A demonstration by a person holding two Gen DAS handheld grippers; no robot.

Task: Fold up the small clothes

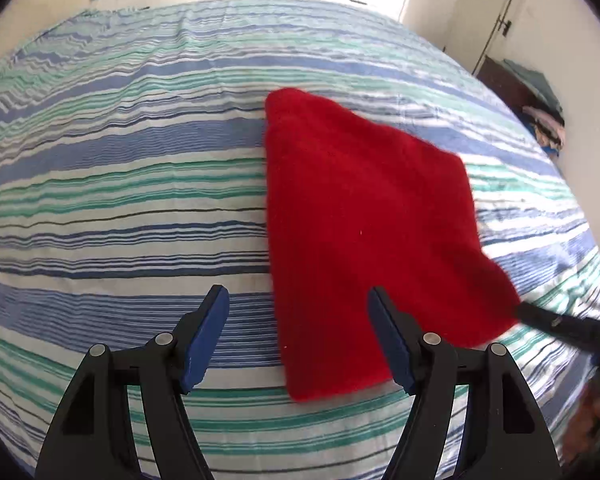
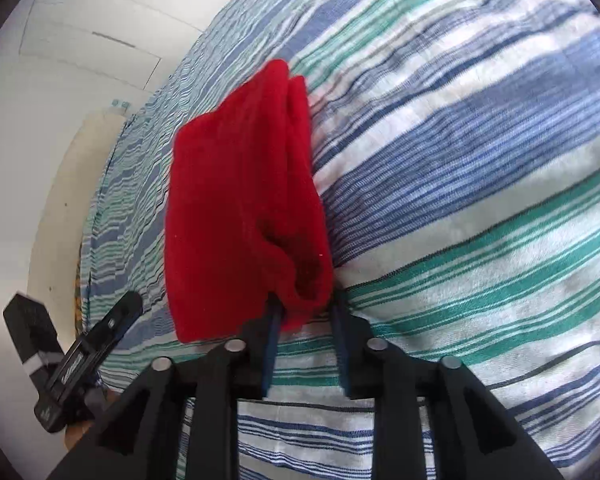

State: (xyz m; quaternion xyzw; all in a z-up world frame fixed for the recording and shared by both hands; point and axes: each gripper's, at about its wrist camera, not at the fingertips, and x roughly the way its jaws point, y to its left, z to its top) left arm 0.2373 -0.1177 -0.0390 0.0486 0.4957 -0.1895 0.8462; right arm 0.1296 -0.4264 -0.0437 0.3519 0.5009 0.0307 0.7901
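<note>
A red cloth (image 1: 364, 216) lies folded on a bed (image 1: 120, 184) covered with a blue, green and white striped sheet (image 2: 480, 160). In the left wrist view the cloth sits right of centre, its left edge straight and running away from the camera, its far end narrow and rounded, its near right corner drawn out to a point. That corner is pinched by the right gripper (image 2: 304, 312), which enters from the right edge, blurred. In the right wrist view the fingers (image 2: 274, 320) of this gripper are brought close together on a bunched corner of the cloth, and the fabric rises from them in several layers, with folds visible along its right side. The left gripper (image 1: 298, 300) hangs above the near end of the cloth with its fingers (image 1: 212, 320) spread wide and holding nothing; the blue pad of the left finger is over bare sheet, the right one over the red fabric. In the right wrist view the left gripper (image 2: 100, 332) shows at the lower left, just beside the cloth. A stack of folded clothes (image 1: 540, 108) lies beyond the bed at the right, by a white wall (image 1: 560, 20).
</note>
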